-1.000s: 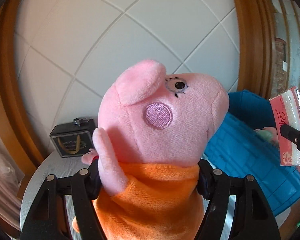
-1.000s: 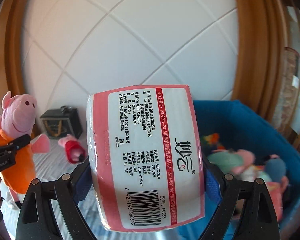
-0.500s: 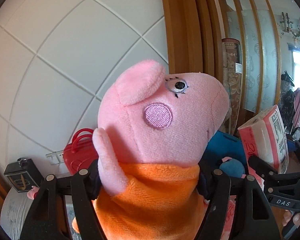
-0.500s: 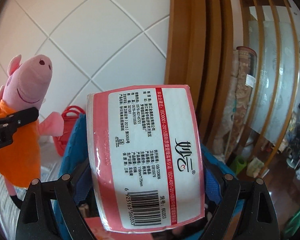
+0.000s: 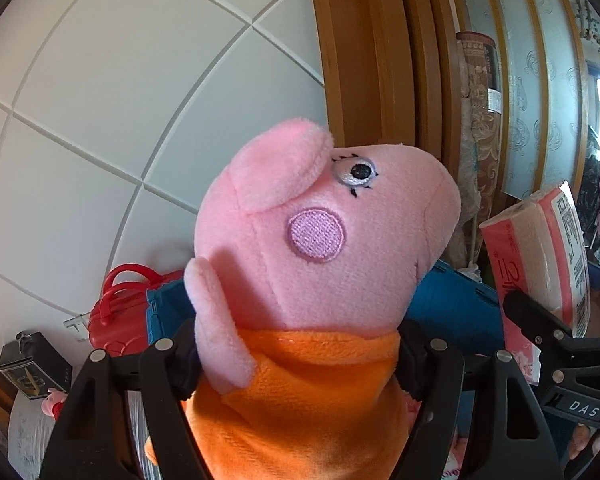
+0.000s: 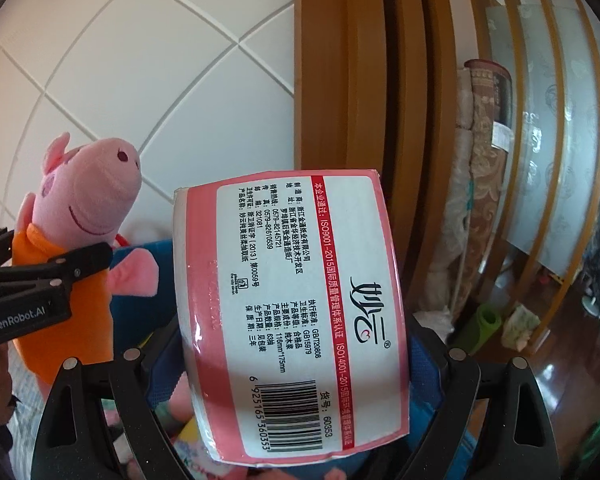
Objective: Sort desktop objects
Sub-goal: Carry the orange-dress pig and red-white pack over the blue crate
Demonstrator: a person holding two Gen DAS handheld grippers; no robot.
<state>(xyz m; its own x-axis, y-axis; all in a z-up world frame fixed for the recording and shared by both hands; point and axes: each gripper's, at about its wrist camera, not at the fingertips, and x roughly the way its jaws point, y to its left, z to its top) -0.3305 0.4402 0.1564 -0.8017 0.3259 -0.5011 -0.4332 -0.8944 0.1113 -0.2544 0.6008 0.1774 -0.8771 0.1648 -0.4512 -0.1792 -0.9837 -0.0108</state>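
Two grips, both over blue bin (image 5: 456, 300): left gripper (image 5: 297, 354) pinching pig plush (image 5: 320, 240) at orange dress, jaws lately easing wider; right gripper (image 6: 287, 350) clamped on tissue pack (image 6: 295, 312), right of plush.

White tiled wall (image 5: 99, 120) behind — wooden door frame (image 6: 340, 80) beside it, rolled carpet (image 6: 488, 160) leaning further right.

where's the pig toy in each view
Left wrist view: the pig toy fills the centre, clamped in the left gripper.
Right wrist view: it is at the left edge.
Shared landmark: the wooden door frame, right of the white tiles.
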